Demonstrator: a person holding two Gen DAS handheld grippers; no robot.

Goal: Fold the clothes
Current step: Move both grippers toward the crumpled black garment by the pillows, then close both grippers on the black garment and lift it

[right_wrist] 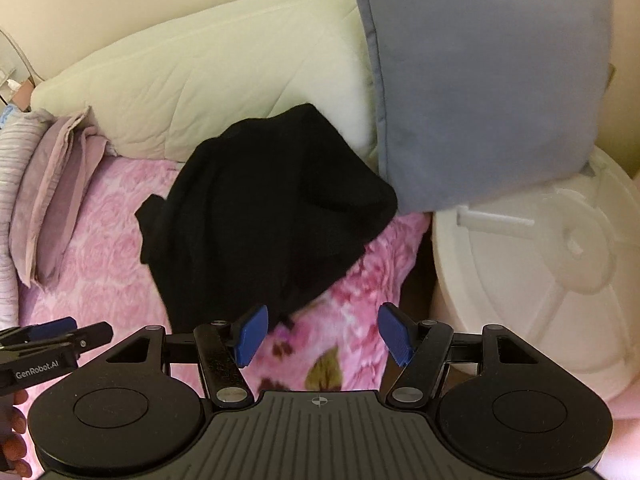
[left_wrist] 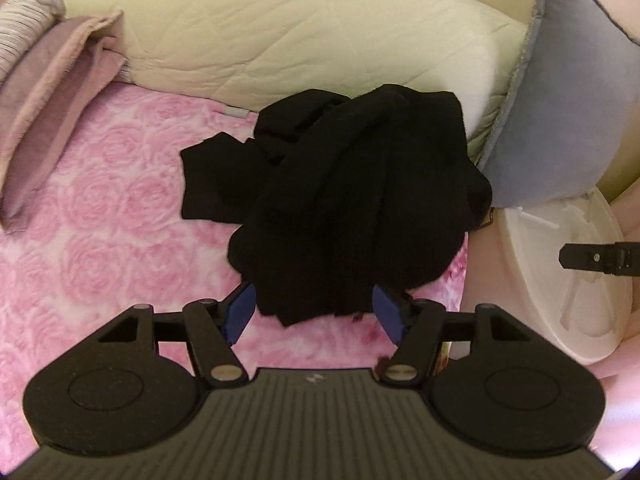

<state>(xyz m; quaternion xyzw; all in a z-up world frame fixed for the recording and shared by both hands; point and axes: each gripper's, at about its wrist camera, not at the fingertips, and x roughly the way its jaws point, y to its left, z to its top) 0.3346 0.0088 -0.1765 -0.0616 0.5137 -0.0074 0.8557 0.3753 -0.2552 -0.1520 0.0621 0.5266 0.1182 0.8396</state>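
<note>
Black clothes (left_wrist: 344, 200) sit in a crumpled heap on the pink rose-patterned blanket (left_wrist: 112, 184), pushed up toward the far right corner of the bed, with the top of the pile leaning against the big cream pillow (left_wrist: 280, 36) along the head edge. A grey-blue cushion (right_wrist: 488, 80) stands upright just beside the heap on the right, touching it from what I can see. Over at the left edge of the bed there's some folded mauve fabric (left_wrist: 52, 108), well apart from the black stuff. Off the right side of the bed sits a round white plastic thing (right_wrist: 532, 264), maybe a lid, hard to say. The left gripper (left_wrist: 316, 312) is angled down at the near end of the heap, blue pads (left_wrist: 240, 312) spread wide with the lower flap of the black cloth lying between them, though the pads don't look pressed onto it. The right gripper (right_wrist: 326, 334) is also spread wide, over bare blanket near the bed's right edge, nothing between its fingers, the heap's edge just beside its left pad (right_wrist: 252, 334). A bit of the person's hand (right_wrist: 14, 432) shows low at the left of the right-hand camera view.
</note>
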